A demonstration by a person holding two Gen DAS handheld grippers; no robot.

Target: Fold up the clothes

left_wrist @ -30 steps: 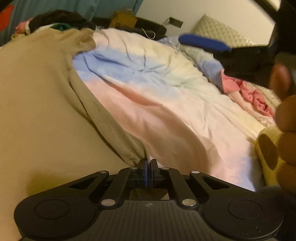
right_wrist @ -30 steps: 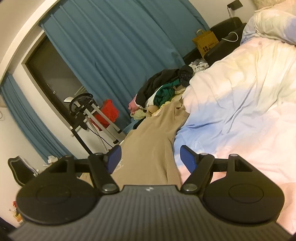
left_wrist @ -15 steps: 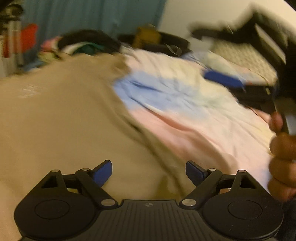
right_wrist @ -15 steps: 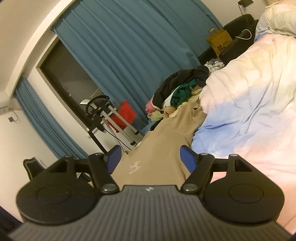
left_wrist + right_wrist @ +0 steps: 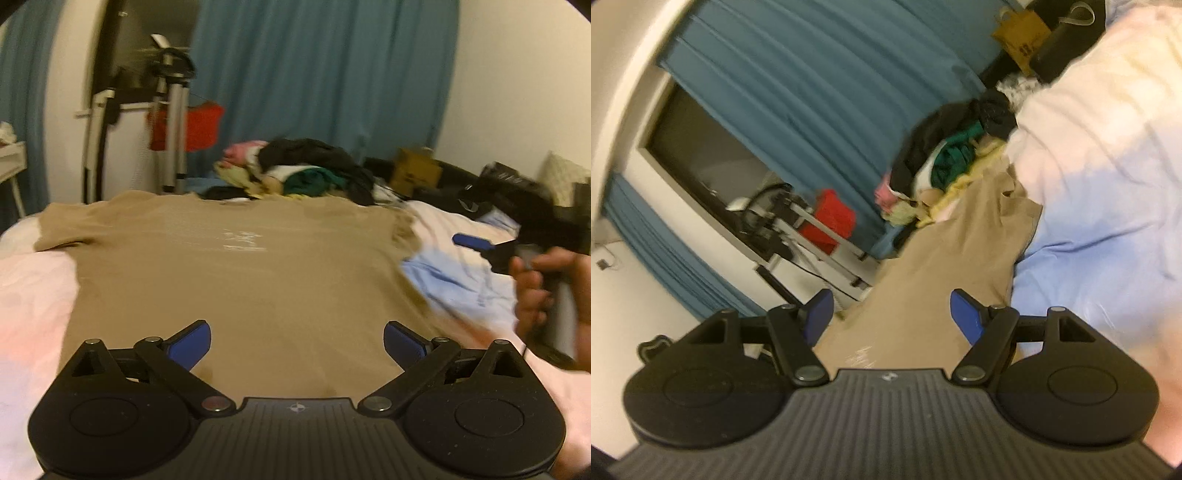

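A tan T-shirt [image 5: 236, 266] lies spread flat on the bed with small white print near its chest. My left gripper [image 5: 297, 341] hovers over the shirt's near hem; its jaws are opening wide and nothing is between them. In the left wrist view the right gripper [image 5: 476, 243], held by a hand [image 5: 535, 291], hangs past the shirt's right edge. In the right wrist view the right gripper [image 5: 892, 317] stands open and empty above the tan shirt [image 5: 953, 266], looking along it.
A pastel pink, blue and cream duvet [image 5: 454, 273] covers the bed. A pile of mixed clothes [image 5: 295, 170] sits beyond the shirt's collar. Behind are teal curtains [image 5: 314, 74], a metal stand with a red item [image 5: 184, 125], and a brown paper bag [image 5: 417, 173].
The left gripper let go of the shirt's sleeve, opened wide and swung up and left to face the whole shirt. The right gripper slid along the shirt, still open.
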